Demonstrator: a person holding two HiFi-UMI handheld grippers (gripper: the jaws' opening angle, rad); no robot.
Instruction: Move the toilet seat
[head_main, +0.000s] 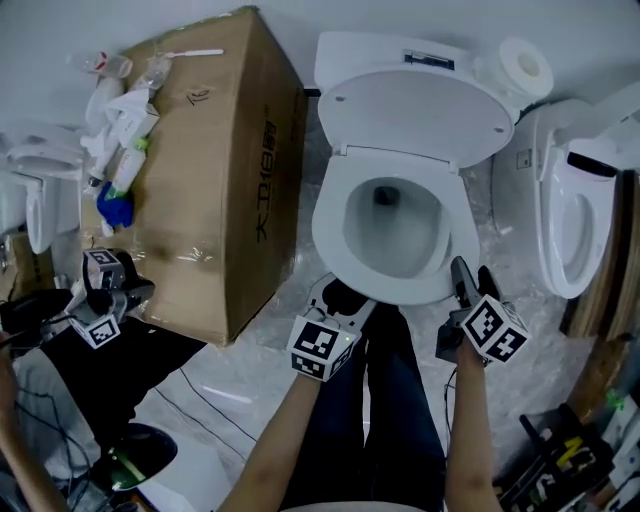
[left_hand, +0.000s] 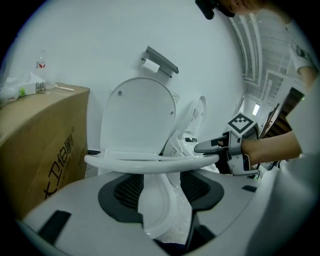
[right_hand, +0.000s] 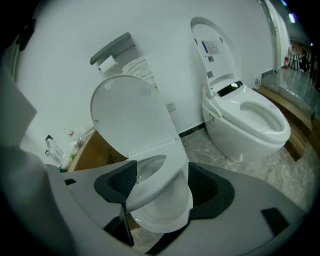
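**Head view.** The seat (head_main: 328, 235) lies down on the bowl (head_main: 395, 235), and the lid (head_main: 415, 110) stands up at the back. The left gripper (head_main: 345, 298) is at the seat's front-left rim. The right gripper (head_main: 465, 280) is at its front-right rim. On the floor I count the following:
- Three toilets, it seems: this one, a second toilet (head_main: 570, 230) to its right, and what looks like a third (head_main: 35, 190) at the left edge.
- One box (head_main: 210, 150), with bottles on top.
- Two grippers in hand.

**Left gripper view.** The jaws stand wide apart and the pads (left_hand: 122, 190) are bare. The bowl's front shows between them. The seat's front edge runs across just beyond the tips and is not pinched. One finger of the right gripper lies along the seat's right end. I cannot tell whether it touches the seat or sits just above it.

**Right gripper view.** These jaws are also wide apart, with the toilet's front seen between them. Neither pad seems to press on anything.

**Judgement.** The step in hand looks like taking hold at the front rim, with the seat not yet raised. The next move calls for getting the tips under the rim on both sides. The seat should then be lifted evenly and swung about the rear hinge toward the lid, slowing before the two meet.
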